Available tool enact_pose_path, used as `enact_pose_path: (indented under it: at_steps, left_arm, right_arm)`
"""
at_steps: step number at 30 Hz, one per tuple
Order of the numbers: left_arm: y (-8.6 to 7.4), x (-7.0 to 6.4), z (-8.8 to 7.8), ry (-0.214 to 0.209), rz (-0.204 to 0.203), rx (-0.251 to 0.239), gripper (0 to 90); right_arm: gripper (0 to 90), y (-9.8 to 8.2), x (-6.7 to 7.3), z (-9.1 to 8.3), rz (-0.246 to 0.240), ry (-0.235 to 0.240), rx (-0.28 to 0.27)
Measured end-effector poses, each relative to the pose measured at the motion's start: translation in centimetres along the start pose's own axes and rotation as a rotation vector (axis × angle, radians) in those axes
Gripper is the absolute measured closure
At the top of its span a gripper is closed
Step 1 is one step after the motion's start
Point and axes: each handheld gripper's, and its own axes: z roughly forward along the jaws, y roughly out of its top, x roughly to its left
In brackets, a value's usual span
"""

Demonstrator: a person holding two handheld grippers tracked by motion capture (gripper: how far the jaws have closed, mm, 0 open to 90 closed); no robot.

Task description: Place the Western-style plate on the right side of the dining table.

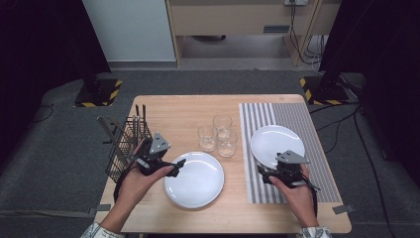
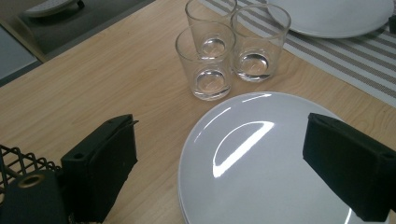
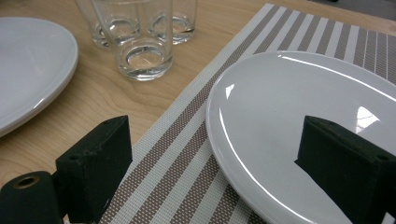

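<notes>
white china sits closest to both hands. low and left of centre in the high view, the left gripper hangs released over the near-left rim of the bare-wood plate, jaws spread wide with nothing between them. in the left gripper view that plate fills the lower right of the frame, and a double edge at its near side hints at a stack, though that is hard to be sure of. low and right, the right gripper is likewise released, jaws apart, straddling the near rim of the mat plate, which lies on the striped mat; the right gripper view shows this plate between its jaws but not pinched.

my guess is the left hand is about to take the bare-wood plate by its rim. to do it well, drop one jaw under the lip and the other on top, bite squarely across the edge, not at a slant, then close firmly before lifting, since glazed china slips. keep the lift flat.

further up the frame, three glasses stand bunched near the plate's far edge, so draw it away from them. at far left a wire basket sits on the worktop edge.
</notes>
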Motion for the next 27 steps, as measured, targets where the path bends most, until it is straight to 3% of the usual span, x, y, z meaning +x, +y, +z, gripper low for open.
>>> enact_pose_path:
  at_steps: [4,7,14,27]
  left_arm:
    - [-0.3,0.2,-1.3,0.017,-0.011,-0.024,9.1]
    - [-0.5,0.6,-2.6,0.029,-0.027,-0.045,8.8]
    - [-1.5,1.3,-4.3,0.066,-0.028,-0.042,10.1]
    - [-2.5,3.6,-7.0,0.134,-0.084,-0.085,12.7]
  right_arm:
    - [12.7,0.0,-0.2,-0.1,0.055,0.011,-0.022]
    - [14.2,-0.1,-0.2,0.0,0.045,0.009,-0.018]
    - [15.1,-0.1,-0.2,-0.1,0.036,0.004,-0.018]
    - [27.6,-0.3,-0.1,-0.1,0.014,0.015,-0.011]
